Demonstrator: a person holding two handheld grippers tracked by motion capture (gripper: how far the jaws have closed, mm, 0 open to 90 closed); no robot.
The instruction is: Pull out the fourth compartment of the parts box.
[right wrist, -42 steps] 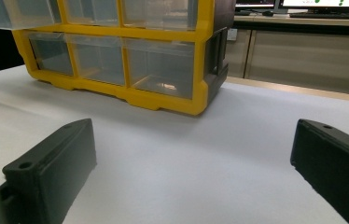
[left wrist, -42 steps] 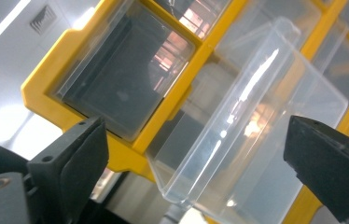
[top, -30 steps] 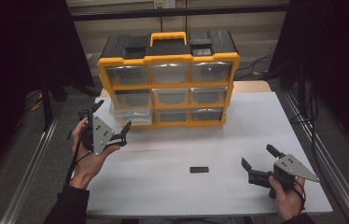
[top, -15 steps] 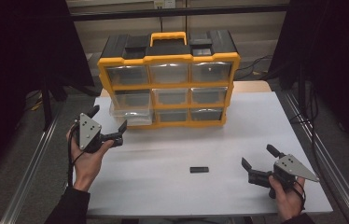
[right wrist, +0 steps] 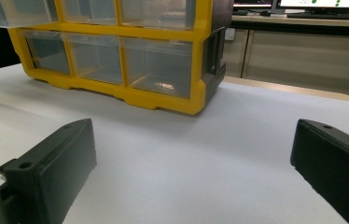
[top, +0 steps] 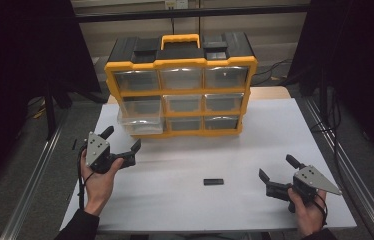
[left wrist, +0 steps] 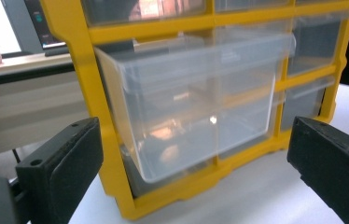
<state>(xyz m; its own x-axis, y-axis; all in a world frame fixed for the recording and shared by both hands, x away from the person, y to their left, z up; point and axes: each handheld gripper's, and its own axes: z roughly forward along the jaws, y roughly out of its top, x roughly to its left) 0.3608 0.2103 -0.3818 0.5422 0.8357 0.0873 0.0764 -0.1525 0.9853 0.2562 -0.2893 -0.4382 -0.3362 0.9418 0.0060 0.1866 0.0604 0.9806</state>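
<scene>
A yellow-and-black drawer organizer (top: pixel 181 85) stands at the far middle of the white table (top: pixel 185 205), with nine clear drawers in three rows. The pulled-out drawer (top: pixel 136 122) at the lower left juts forward from the frame; from the high view it is hard to tell whether it belongs to the middle or the bottom row, since its clear walls blur into the drawers behind. In the left gripper view that same drawer (left wrist: pixel 196 102) hangs out of the yellow frame, with a faint pale shape showing through its floor that cannot be identified.

The left gripper (top: pixel 123 145) is held near the table's left edge, just in front of the drawer and apart from it, its jaws spread wide with nothing between them. Its camera shows both black jaws cut off at the bottom corners.

The right gripper (top: pixel 276 173) rests low near the right front of the table, jaws likewise parted and empty, the person's hand (top: pixel 306 212) wrapped around its grip. A small black block (top: pixel 213 181) lies on the table between the two grippers, closer to the right one; it is too small and dark to name. In the right gripper view the organizer's right end (right wrist: pixel 210 56) is seen, its top rows cropped off.
</scene>
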